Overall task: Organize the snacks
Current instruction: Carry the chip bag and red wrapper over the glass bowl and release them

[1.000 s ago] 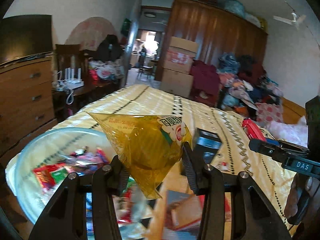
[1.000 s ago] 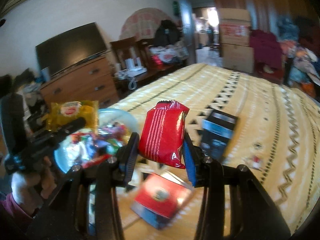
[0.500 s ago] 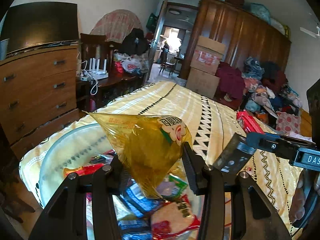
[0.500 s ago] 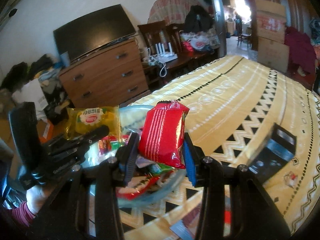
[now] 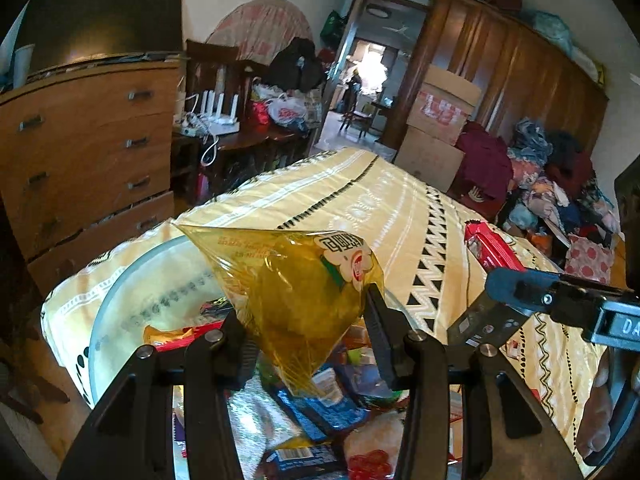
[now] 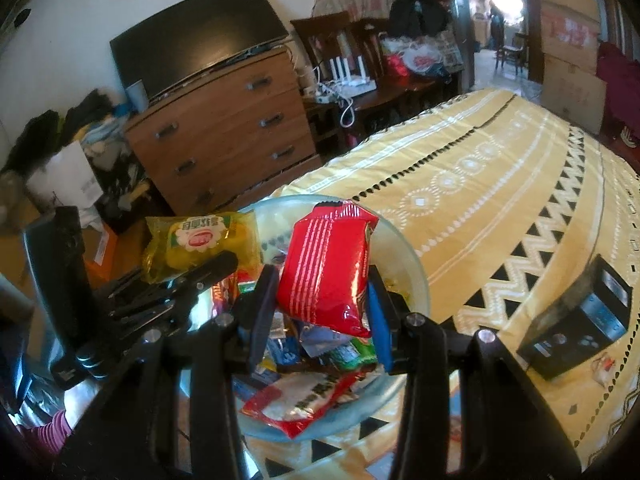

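- The dresser [image 6: 224,128] is standing at the far left, with a dark television [image 6: 196,48] resting on its top.
- The left gripper [image 5: 306,320] is holding its jaws narrowed onto the yellow snack packet [image 5: 296,284], which is sitting pinched between the two black fingers [image 5: 378,332] above the bowl.
- In the right wrist view, the same yellow snack packet [image 6: 200,244] is appearing left of centre, hanging over the left edge of the glass bowl [image 6: 416,264].
- The glass bowl [image 5: 132,300] is sitting on the near corner of the yellow patterned bedspread [image 5: 360,208] and is containing mixed snack packets [image 6: 316,396].
- The right gripper [image 6: 320,304] is holding its jaws closed against the red snack packet [image 6: 328,268], which is standing roughly upright between the fingers, above the bowl's contents.
- In the left wrist view, the red snack packet [image 5: 490,246] is showing to the right of the bowl, above the other tool's fingers.
- A black box [image 6: 580,324] is lying on the bedspread, well apart from the bowl on the right.
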Demonstrator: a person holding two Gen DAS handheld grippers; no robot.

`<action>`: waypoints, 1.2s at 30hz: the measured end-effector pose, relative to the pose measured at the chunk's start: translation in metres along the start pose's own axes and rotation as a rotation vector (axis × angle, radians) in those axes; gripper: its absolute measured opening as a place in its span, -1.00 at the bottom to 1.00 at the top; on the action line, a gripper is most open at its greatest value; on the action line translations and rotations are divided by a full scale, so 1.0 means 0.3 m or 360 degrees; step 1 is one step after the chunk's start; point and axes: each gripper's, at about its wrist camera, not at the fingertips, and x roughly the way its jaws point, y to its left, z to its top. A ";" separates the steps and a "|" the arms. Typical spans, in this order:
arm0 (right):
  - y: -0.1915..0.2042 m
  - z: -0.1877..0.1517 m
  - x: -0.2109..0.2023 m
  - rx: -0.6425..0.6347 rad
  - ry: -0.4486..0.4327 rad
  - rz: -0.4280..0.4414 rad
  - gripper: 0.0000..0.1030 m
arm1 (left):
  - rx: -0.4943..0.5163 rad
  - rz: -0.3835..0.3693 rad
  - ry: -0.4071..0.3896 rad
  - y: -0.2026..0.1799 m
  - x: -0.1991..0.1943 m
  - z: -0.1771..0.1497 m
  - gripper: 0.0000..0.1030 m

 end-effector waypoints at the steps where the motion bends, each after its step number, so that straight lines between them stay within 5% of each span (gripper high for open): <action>1: 0.005 0.005 0.009 -0.0003 0.0010 0.0003 -0.16 | -0.0013 0.0003 0.0010 0.011 0.007 0.002 -0.06; 36: 0.066 0.020 0.146 -0.0037 0.0126 0.0039 -0.14 | -0.0100 0.0034 0.0082 0.086 0.073 0.002 -0.06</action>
